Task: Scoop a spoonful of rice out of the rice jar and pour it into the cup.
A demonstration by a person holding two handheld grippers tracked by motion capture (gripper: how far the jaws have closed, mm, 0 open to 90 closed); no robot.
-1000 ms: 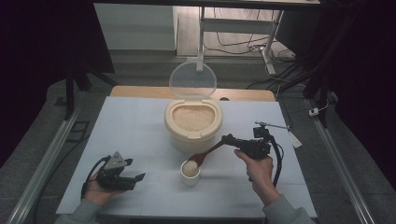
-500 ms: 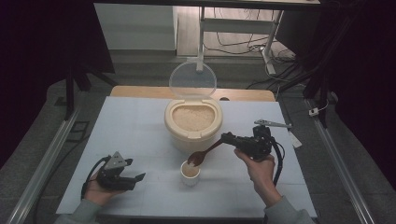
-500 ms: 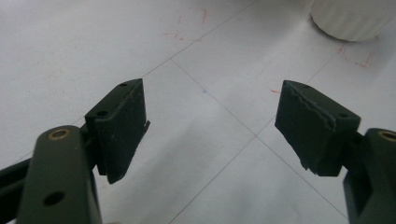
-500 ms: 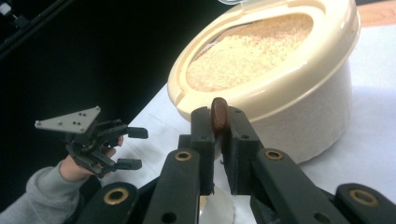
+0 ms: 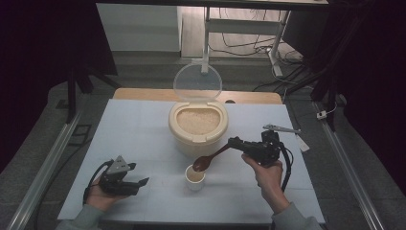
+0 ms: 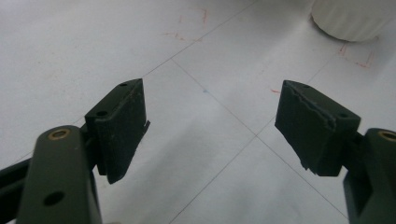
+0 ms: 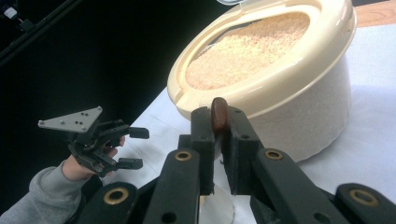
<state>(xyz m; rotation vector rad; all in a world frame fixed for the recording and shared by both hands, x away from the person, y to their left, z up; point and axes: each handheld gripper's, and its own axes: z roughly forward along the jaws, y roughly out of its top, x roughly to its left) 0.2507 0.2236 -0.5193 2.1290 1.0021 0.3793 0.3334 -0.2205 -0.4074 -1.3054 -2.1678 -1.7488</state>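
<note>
Rice is filling the cream container [image 5: 197,125] that is sitting at the middle of the table [image 5: 134,129], toward its far edge, with the clear lid [image 5: 197,82] standing open behind it. The right tool [image 5: 235,142] is clamping its jaws on the handle of a brown spoon [image 5: 207,161], whose bowl is hanging over the rim of a small white cup [image 5: 195,177] just nearer the table's near edge than the container; what is lying in the cup is too small to make out. In the right gripper view only the spoon's handle end [image 7: 218,115] is showing between the jaws, the rest being hidden behind them. The left tool [image 5: 139,182] is resting in the person's hand near the table's near left corner, its jaws standing wide apart with nothing between them. Faint red marks on the table in the left gripper view are unreadable.
</note>
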